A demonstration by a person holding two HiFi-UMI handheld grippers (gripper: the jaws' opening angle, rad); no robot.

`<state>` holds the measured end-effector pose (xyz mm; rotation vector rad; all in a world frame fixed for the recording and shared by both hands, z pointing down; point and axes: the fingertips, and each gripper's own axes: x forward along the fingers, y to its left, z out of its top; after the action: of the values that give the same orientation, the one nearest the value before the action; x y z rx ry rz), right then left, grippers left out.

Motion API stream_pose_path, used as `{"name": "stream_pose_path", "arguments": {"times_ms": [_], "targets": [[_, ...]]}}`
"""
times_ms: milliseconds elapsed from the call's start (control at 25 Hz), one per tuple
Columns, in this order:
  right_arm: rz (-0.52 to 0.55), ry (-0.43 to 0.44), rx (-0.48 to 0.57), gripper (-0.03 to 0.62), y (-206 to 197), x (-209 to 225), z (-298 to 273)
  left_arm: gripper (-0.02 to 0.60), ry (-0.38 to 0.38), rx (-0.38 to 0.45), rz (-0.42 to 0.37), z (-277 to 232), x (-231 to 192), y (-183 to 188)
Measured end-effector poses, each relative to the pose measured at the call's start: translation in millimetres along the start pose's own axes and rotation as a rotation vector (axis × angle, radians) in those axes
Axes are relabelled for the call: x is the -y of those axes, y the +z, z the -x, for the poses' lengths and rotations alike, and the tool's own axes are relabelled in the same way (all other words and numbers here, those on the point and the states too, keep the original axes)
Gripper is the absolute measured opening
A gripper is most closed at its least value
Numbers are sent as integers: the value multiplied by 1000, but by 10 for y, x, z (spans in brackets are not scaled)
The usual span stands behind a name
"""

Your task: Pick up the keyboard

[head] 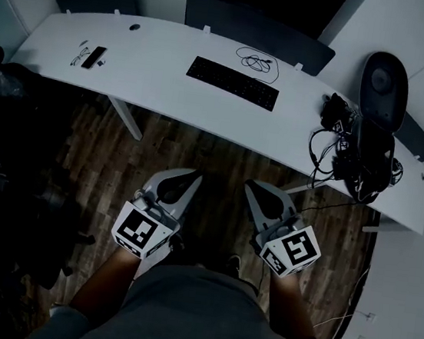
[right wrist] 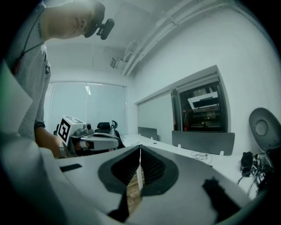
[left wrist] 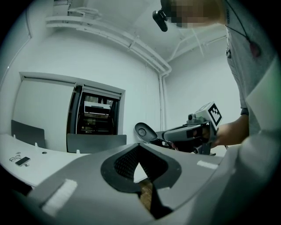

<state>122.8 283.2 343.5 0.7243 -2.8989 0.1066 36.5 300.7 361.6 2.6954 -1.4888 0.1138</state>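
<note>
Both tongs sit closed and empty as I steer from afar: the left gripper (head: pixel 193 176) and the right gripper (head: pixel 251 186) hang side by side in the lower centre of the head view, jaws pressed together with nothing between them. Each gripper's own view confirms it, the jaws meeting along a thin seam. They point up-frame over the dark wooden floor (head: pixel 199 151), short of the desk's near edge.

My target, the black keyboard (head: pixel 232 83), lies flat in the upper centre of the frame on the curved white desk (head: pixel 154 80), slanting slightly down to the right and well apart from both grippers. A loose coil of thin cable (head: pixel 257 61) rests just above its right end. At the upper left, a small dark slab (head: pixel 93 57), possibly a phone, lies on the desktop. At the right end of the desk, a tangle of black cables (head: pixel 332 138) spills over the edge beside a tall dark object (head: pixel 383 90) that I cannot identify in this dim light.
</note>
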Motion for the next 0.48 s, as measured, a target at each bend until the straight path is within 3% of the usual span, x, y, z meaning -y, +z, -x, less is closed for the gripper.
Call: {"name": "stream_pose_path", "arguments": {"times_ms": [480], "targets": [[-7, -15, -9, 15, 13, -264, -424, 5, -38, 22, 0, 269, -412, -33]]}}
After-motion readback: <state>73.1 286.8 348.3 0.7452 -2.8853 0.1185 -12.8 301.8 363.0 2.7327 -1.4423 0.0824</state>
